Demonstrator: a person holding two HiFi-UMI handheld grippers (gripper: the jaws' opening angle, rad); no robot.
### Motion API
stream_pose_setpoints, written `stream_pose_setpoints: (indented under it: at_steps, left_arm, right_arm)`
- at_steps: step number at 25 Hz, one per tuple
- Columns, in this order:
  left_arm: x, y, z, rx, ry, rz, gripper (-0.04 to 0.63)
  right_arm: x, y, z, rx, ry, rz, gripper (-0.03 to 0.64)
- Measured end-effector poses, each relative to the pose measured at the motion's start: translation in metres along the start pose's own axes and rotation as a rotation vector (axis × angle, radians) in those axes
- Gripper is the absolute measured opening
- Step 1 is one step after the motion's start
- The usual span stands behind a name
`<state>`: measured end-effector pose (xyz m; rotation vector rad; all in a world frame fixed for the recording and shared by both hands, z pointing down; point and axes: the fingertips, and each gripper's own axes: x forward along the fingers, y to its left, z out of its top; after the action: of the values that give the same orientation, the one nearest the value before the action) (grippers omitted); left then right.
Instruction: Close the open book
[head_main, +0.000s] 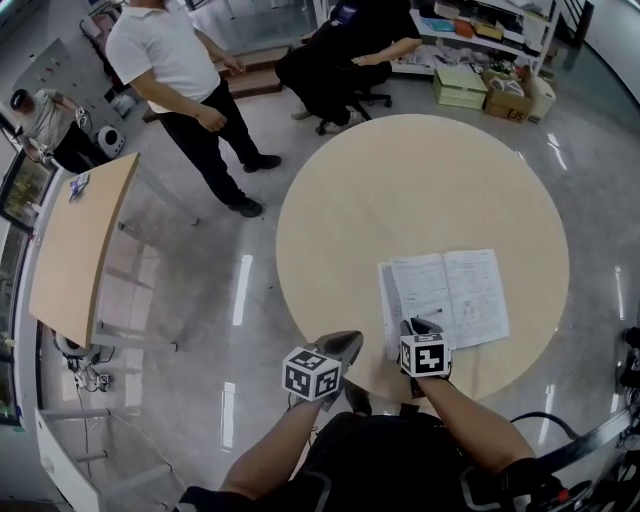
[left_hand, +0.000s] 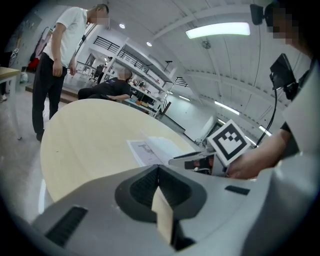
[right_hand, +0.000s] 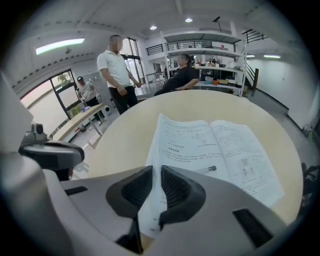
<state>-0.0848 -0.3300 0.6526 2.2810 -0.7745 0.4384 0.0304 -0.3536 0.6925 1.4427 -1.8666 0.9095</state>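
Book (head_main: 445, 298): open, thin, likely light and floppy; best taken by left page edge. Right gripper (right_hand: 156, 175) clamped there; left gripper (left_hand: 159, 172) together, empty.

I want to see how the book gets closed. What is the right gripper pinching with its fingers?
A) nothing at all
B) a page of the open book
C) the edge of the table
B: in the right gripper view, the right gripper has its fingers shut on the near corner of a page of the open book.
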Motion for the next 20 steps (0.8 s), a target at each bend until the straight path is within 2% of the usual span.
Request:
stream_pose_setpoints:
  at_steps: [9, 13, 20]
  left_arm:
    - [0.029, -0.035, 0.026, 0.037, -0.013, -0.058, -0.011]
    - [0.041, -0.05, 0.034, 0.057, -0.007, -0.079, -0.011]
    - [0.055, -0.081, 0.047, 0.093, 0.002, -0.113, -0.011]
  right_arm:
    - [-0.073, -0.046, 0.043, 0.303, -0.159, 0.121, 0.057]
    - [-0.095, -0.071, 0.047, 0.421, -0.208, 0.163, 0.057]
    - [-0.127, -0.099, 0.039, 0.635, -0.299, 0.31, 0.058]
